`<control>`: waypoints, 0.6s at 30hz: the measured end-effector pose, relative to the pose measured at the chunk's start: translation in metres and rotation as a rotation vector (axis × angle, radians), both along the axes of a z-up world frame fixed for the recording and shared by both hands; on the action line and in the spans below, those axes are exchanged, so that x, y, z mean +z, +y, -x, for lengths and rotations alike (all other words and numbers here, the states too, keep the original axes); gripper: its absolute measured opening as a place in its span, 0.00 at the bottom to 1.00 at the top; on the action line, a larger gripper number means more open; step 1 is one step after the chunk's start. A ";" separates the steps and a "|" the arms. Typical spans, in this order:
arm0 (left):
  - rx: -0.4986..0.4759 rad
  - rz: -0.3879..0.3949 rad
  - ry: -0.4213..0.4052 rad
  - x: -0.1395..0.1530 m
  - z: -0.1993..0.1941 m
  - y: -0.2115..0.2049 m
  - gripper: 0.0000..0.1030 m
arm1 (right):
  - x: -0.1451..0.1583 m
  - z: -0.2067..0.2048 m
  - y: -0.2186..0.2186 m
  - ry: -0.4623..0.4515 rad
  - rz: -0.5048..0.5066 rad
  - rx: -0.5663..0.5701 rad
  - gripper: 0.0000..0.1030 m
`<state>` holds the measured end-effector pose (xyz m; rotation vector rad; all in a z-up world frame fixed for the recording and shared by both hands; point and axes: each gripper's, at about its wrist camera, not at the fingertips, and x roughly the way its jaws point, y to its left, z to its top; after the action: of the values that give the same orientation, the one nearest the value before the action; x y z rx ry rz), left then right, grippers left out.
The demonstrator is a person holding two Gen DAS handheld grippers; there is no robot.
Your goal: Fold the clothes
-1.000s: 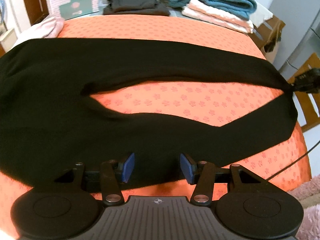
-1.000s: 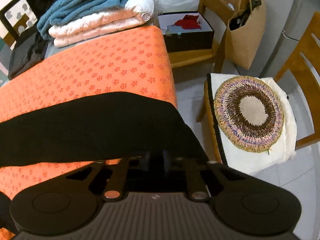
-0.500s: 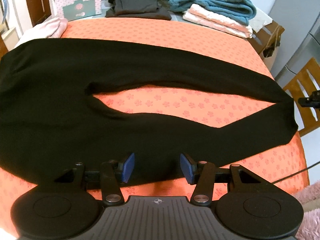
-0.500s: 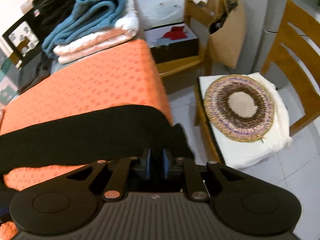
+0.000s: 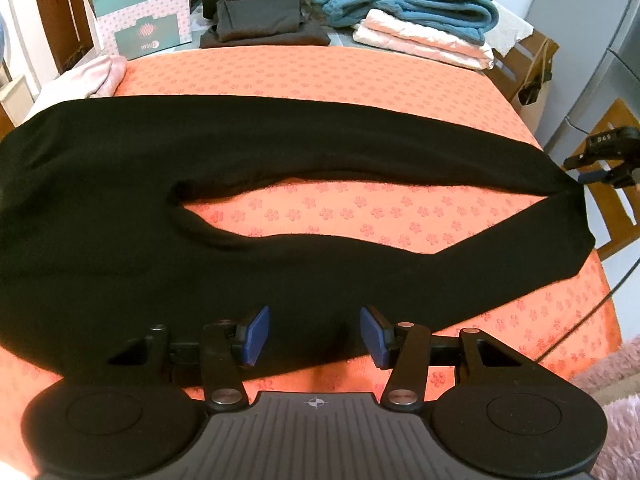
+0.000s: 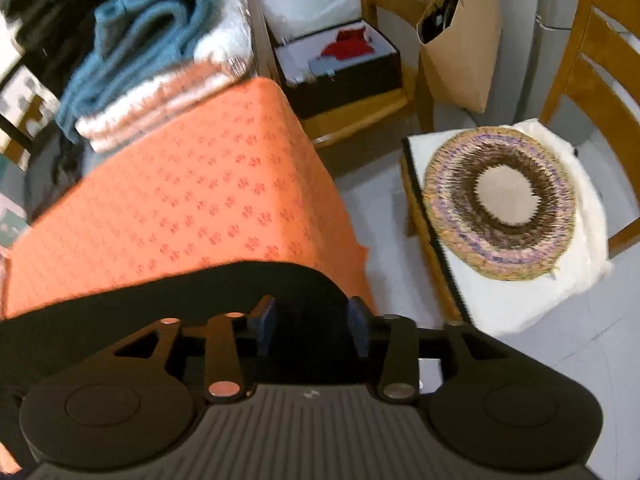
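Released since a second ago, the pants (image 5: 256,160) lie flat across the orange cloth (image 5: 320,68), legs spread rightward. Left gripper (image 5: 314,336) hovers over the near leg, jaws apart. Right gripper (image 6: 312,324), now spread wide, sits over the cuffs at the cloth's edge.

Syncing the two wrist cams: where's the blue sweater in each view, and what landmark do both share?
Left wrist: blue sweater at top, right of centre, stacked on pink folded cloth behind the orange mat.
Right wrist: blue sweater at upper left, blurred, on the same pink folded cloth past the orange mat's far end.
Shared landmark: the black pants spread across the mat.
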<state>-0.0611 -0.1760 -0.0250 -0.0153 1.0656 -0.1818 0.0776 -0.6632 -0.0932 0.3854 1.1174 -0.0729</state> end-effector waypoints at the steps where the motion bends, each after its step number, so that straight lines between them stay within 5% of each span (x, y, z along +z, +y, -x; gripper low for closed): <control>1: 0.000 0.001 0.003 -0.001 -0.001 0.000 0.52 | -0.002 0.001 0.002 0.011 0.018 0.000 0.51; 5: -0.010 0.000 0.010 -0.002 -0.004 -0.002 0.52 | -0.012 0.010 0.006 0.049 0.064 -0.020 0.42; 6: -0.016 -0.001 0.008 -0.002 -0.004 -0.003 0.52 | -0.013 0.014 0.005 0.053 0.062 -0.030 0.18; 7: -0.020 -0.001 0.007 -0.002 -0.004 -0.003 0.52 | -0.013 0.019 0.002 0.052 0.049 -0.044 0.04; 18: -0.055 0.024 -0.008 0.003 0.001 -0.004 0.52 | 0.044 0.118 -0.038 -0.134 -0.077 -0.255 0.02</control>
<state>-0.0623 -0.1799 -0.0223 -0.0070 1.0568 -0.2447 -0.0403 -0.7013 -0.0487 0.5921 0.9369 -0.2256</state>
